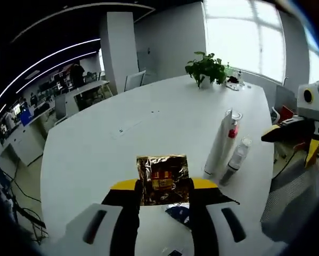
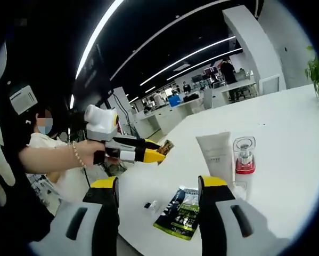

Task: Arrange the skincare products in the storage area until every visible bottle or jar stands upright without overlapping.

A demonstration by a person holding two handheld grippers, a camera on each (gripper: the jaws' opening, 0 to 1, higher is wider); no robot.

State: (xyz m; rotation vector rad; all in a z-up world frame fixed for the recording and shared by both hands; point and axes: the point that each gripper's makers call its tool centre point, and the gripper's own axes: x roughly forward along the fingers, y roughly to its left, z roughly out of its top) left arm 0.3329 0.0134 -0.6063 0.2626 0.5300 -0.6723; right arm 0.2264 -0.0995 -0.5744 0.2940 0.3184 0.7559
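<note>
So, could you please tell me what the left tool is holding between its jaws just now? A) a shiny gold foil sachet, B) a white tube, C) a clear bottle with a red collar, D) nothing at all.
A: in the left gripper view the left tool is shut on the shiny gold foil sachet, while the white tube stands apart on the white table.

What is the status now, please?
Left claw shut on gold sachet. Right claw open, empty. White tube, bottle upright. Dark packet flat on table.
</note>
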